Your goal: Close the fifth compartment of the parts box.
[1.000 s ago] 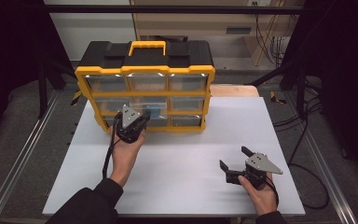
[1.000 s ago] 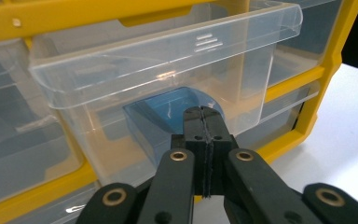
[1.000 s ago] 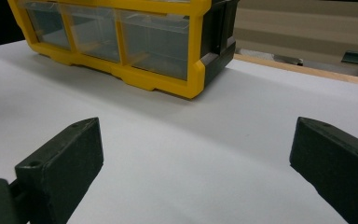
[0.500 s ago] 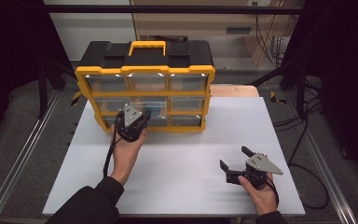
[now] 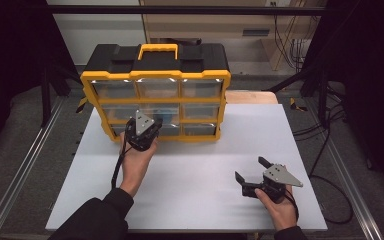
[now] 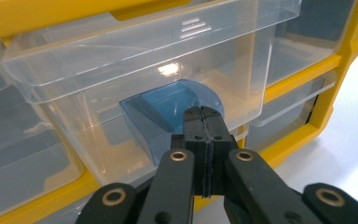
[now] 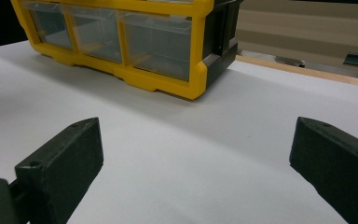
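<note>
Up close, the left gripper (image 6: 204, 122) fingers pinch a blue drawer tab (image 6: 168, 112).

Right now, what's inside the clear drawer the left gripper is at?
Through the clear drawer walls nothing shows inside; it looks empty. The left gripper, jaws closed, sits at the blue pull tab, and these cover the low front middle.

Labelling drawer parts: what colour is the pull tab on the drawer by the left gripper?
Translucent blue pull tab; the left gripper view shows it best.
</note>
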A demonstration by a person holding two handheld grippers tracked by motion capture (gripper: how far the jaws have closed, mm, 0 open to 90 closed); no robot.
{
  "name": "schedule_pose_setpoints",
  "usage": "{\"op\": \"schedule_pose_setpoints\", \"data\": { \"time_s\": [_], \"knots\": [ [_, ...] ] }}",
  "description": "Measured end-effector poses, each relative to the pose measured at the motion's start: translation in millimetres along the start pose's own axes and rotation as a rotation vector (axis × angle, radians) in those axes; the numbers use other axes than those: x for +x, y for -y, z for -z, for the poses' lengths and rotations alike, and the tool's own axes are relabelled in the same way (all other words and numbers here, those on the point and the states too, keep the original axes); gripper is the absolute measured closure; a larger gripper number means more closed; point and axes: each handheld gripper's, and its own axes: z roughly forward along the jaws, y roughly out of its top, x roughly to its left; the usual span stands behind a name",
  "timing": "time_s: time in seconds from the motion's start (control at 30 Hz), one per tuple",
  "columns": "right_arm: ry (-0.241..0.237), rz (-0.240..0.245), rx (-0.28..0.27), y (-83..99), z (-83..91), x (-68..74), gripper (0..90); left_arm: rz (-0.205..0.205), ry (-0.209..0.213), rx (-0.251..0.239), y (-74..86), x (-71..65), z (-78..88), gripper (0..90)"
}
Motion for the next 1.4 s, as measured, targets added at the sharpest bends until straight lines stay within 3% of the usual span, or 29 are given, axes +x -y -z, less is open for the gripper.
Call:
{"op": "schedule_pose_setpoints", "data": {
  "time_s": [1.4],
  "knots": [
    [-0.004,-0.013,-0.003,0.1,0.7,-1.2,2.8,0.020,-0.016,-0.004,-4.9,4.3,-8.1,89.8]
  ]
}}
